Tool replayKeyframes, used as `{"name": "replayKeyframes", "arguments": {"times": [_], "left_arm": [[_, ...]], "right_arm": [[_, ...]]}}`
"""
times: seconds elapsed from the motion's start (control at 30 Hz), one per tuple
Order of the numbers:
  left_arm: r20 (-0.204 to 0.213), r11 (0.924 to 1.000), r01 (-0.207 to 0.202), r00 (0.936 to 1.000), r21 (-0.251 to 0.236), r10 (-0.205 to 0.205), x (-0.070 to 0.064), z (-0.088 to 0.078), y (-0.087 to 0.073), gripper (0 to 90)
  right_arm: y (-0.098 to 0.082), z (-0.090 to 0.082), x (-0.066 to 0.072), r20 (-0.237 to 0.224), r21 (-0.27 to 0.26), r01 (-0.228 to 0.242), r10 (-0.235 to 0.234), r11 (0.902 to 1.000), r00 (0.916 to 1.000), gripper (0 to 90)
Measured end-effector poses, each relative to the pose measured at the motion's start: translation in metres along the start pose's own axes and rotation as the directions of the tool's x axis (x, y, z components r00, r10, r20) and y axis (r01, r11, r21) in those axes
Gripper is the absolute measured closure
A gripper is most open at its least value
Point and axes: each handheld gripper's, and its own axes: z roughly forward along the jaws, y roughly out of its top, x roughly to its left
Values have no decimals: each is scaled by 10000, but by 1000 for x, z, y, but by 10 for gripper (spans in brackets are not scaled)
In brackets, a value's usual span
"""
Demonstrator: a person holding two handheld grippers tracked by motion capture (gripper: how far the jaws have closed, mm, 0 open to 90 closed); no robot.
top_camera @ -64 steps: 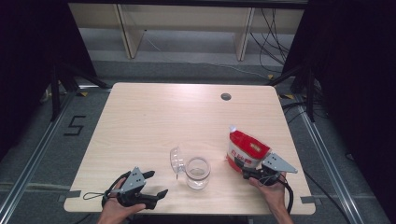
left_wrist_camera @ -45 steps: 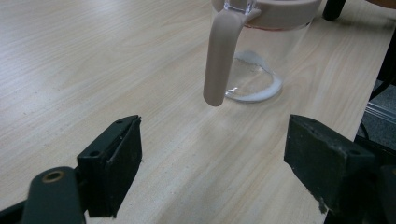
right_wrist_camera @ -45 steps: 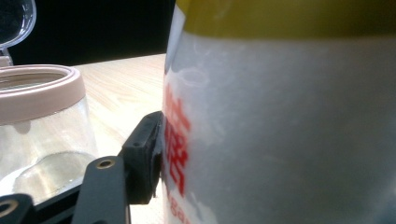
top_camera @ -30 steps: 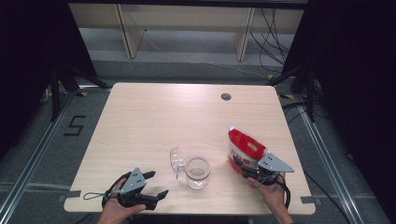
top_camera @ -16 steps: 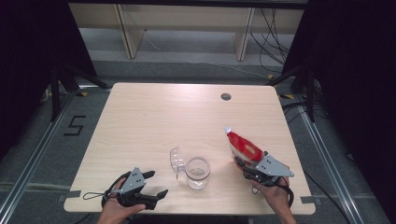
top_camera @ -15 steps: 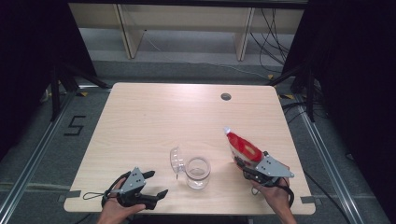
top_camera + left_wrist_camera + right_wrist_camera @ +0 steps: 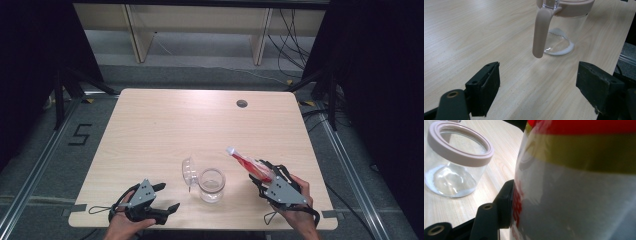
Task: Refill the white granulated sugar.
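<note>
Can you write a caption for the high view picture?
Right gripper tilts a red-and-white bag toward a clear glass jar.

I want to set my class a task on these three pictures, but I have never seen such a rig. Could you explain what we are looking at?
A person sits at a wooden table with a hand-held clamp tool in each hand. One picture looks down from above; the other two come from cameras riding on each tool. On the table stands a clear glass jar with a pinkish rim, its lid swung open. The right gripper clamps a red and white bag, tilted toward the jar. The left gripper rests open, holding nothing.
</note>
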Motion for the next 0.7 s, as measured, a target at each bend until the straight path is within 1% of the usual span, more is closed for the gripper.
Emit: {"name": "replayKeyframes", "arguments": {"times": [0.03,0.07,0.1,0.17,0.2,0.23,0.3,0.33,0.37,0.4,0.43,0.47,0.5,0.53,0.57,0.6,0.63,0.67,0.7], "left_arm": [[38,10000,47,10000,-43,-46,-1,0,0,190],[-1,10000,-36,10000,-20,36,-1,0,0,190],[-3,10000,-27,10000,-28,27,-1,0,0,190],[41,10000,35,10000,-89,-35,-1,1,0,190],[-9,10000,-25,10000,7,25,0,0,0,190],[17,10000,67,10000,-34,-67,-1,1,0,190],[21,10000,-11,10000,14,11,0,0,0,190],[-31,10000,-26,10000,20,26,0,0,0,190],[-14,10000,32,10000,-27,-32,-1,0,0,190],[-41,10000,28,10000,-20,-28,-1,-1,0,190],[-45,10000,-16,10000,-22,16,0,-1,1,190],[12,9999,-91,10000,-40,92,1,0,0,190],[-32,10000,-61,10000,17,61,1,0,0,190],[-30,10000,-46,10000,7,46,0,0,0,190],[-44,10000,-20,10000,-10,20,0,-1,0,190],[-40,10000,-75,10000,-13,75,0,-1,1,190],[-47,10000,25,10000,-14,-25,-1,-1,1,190],[-37,10000,14,10000,2,-14,0,-1,1,190],[17,10000,29,10000,1,-29,0,0,0,190]], "right_arm": [[2,-1,0,-72,-51,128,-128,9999,9999,467],[3,-2,1,-5,80,318,-318,9995,9995,467],[5,-2,2,-27,139,719,-719,9973,9974,467],[8,-2,5,-70,362,1244,-1242,9916,9922,467],[9,-2,8,-104,457,1280,-1276,9907,9918,467],[11,-1,9,-128,455,1628,-1624,9856,9866,468],[14,0,12,-240,534,1890,-1880,9805,9819,468],[15,0,14,-212,670,1964,-1954,9782,9805,469],[16,0,14,-239,701,2368,-2357,9690,9715,469],[18,0,15,-267,795,2548,-2535,9637,9670,469],[19,0,17,-269,836,2813,-2800,9560,9596,470],[20,0,19,-209,960,2792,-2785,9554,9602,470],[22,0,18,-257,992,3260,-3251,9401,9453,470],[22,-1,20,-201,1185,3109,-3108,9430,9503,470],[23,0,20,-204,1200,3561,-3563,9267,9341,470],[23,0,21,-79,1282,3641,-3662,9225,9305,470],[24,1,19,-111,1229,4079,-4097,9047,9121,470],[25,1,20,-116,1277,4174,-4195,8997,9077,471],[25,1,20,-85,1226,4215,-4238,8985,9057,471]]}}
